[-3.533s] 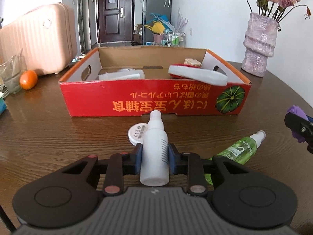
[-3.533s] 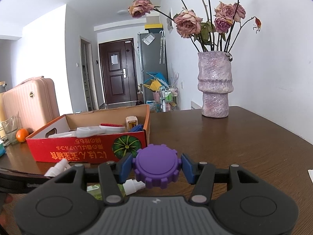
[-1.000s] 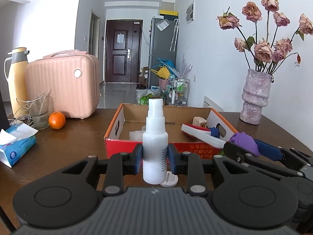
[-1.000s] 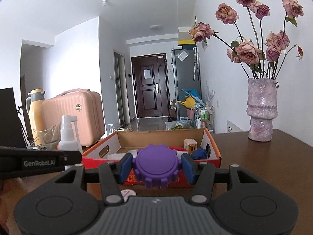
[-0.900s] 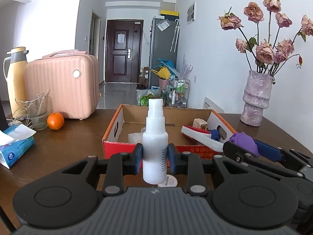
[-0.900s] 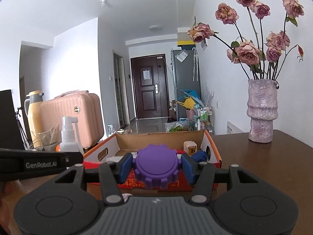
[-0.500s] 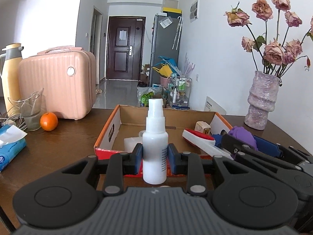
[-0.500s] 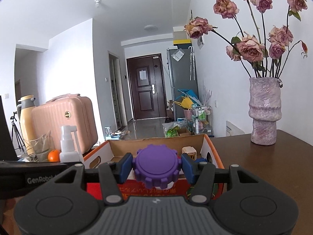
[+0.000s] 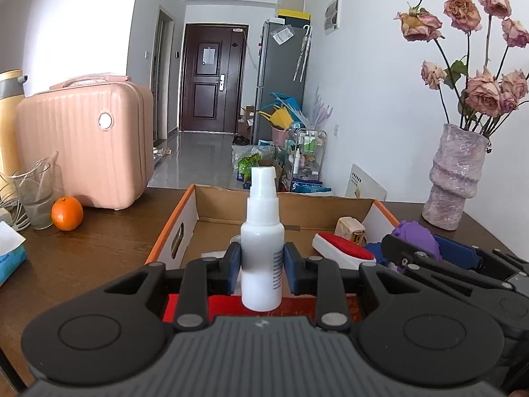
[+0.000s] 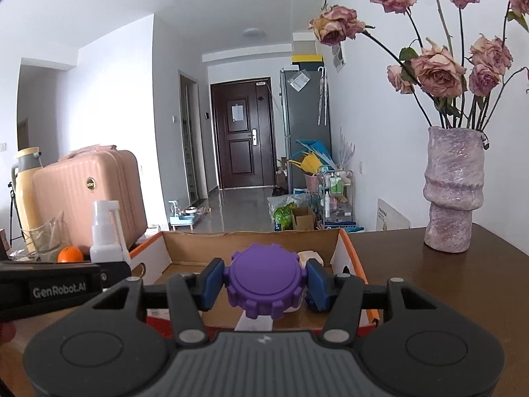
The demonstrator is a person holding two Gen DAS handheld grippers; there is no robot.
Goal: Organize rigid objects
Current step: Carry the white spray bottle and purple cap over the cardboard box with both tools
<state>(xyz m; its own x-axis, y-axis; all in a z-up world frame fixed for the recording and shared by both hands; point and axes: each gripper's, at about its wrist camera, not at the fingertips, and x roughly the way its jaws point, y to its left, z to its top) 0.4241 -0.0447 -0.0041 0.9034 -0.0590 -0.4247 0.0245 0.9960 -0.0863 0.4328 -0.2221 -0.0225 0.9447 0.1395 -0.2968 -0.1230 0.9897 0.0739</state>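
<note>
Bottle (image 9: 262, 248) and purple cap (image 10: 264, 286) are being clamped upright by left gripper (image 9: 261, 266) and right gripper (image 10: 264, 284), being held over the box (image 9: 172, 231), likely for dropping in.

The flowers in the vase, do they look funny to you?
Yes. The roses in the purple vase look dried out: faded, crinkled petals, and one droops sideways on a bent stem. The vase itself stands upright on the table.
</note>
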